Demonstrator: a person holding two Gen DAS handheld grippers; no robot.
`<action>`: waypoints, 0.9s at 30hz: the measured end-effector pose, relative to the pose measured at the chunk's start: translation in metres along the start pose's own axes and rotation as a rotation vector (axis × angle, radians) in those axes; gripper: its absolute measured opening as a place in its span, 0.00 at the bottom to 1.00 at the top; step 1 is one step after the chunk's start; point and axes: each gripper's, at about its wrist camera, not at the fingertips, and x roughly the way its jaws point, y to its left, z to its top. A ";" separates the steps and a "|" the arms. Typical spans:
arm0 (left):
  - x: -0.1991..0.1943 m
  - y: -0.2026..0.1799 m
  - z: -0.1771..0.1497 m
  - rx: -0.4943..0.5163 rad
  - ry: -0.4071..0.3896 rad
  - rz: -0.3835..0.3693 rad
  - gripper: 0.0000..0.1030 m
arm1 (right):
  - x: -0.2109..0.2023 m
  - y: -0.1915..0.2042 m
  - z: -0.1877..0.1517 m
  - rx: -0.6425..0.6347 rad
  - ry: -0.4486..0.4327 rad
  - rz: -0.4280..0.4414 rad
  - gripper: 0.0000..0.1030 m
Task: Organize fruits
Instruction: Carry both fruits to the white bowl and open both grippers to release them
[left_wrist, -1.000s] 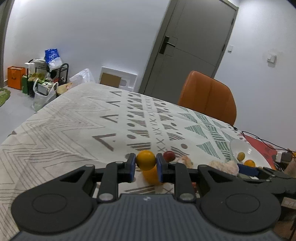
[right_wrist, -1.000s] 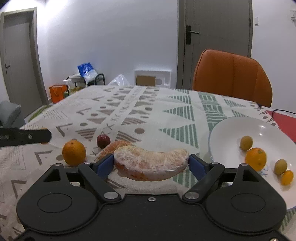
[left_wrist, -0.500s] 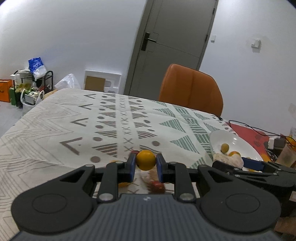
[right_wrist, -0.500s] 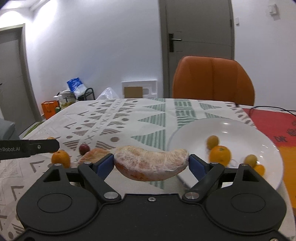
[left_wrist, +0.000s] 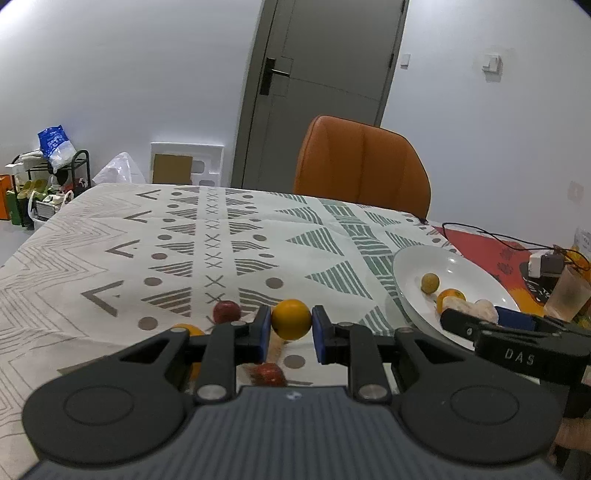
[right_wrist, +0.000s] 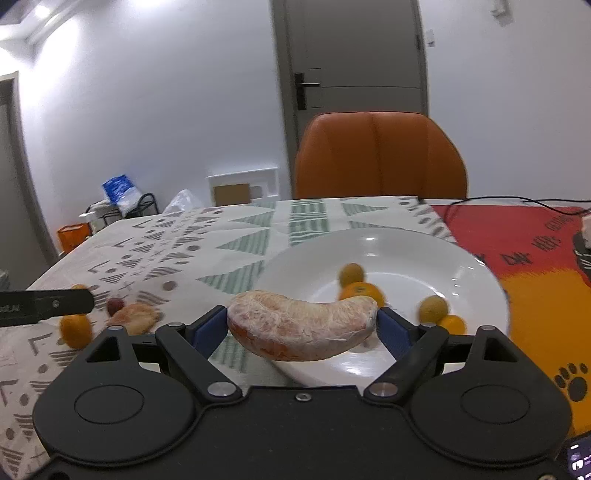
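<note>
My left gripper (left_wrist: 291, 320) is shut on a small yellow-orange fruit (left_wrist: 291, 318) and holds it above the patterned tablecloth. My right gripper (right_wrist: 302, 328) is shut on a peeled pomelo segment (right_wrist: 301, 324) over the near rim of the white plate (right_wrist: 399, 251). The plate holds an orange (right_wrist: 360, 292) and three small yellow-green fruits. The plate (left_wrist: 410, 266) and the right gripper (left_wrist: 472, 318) also show in the left wrist view. On the cloth lie an orange (right_wrist: 75, 329), a second pomelo piece (right_wrist: 136, 317) and a small red fruit (left_wrist: 226, 311).
An orange chair (left_wrist: 362, 166) stands at the table's far side. A red mat (right_wrist: 535, 251), a black cable (left_wrist: 480, 230), a charger block (left_wrist: 545, 263) and a plastic cup (left_wrist: 567, 293) lie right of the plate. Another red fruit (left_wrist: 266, 373) lies under the left gripper.
Both grippers have moved right toward the plate with their fruit. The pomelo segment has gone from over the cloth to over the plate's near rim.
</note>
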 end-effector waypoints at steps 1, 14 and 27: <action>0.002 -0.003 0.000 0.005 0.002 0.000 0.22 | 0.001 -0.005 0.000 0.008 -0.001 -0.007 0.81; 0.022 -0.038 0.005 0.056 0.018 -0.036 0.22 | -0.001 -0.052 -0.002 0.056 -0.022 -0.082 0.82; 0.043 -0.080 0.011 0.104 0.026 -0.086 0.22 | -0.025 -0.073 -0.004 0.073 -0.056 -0.062 0.86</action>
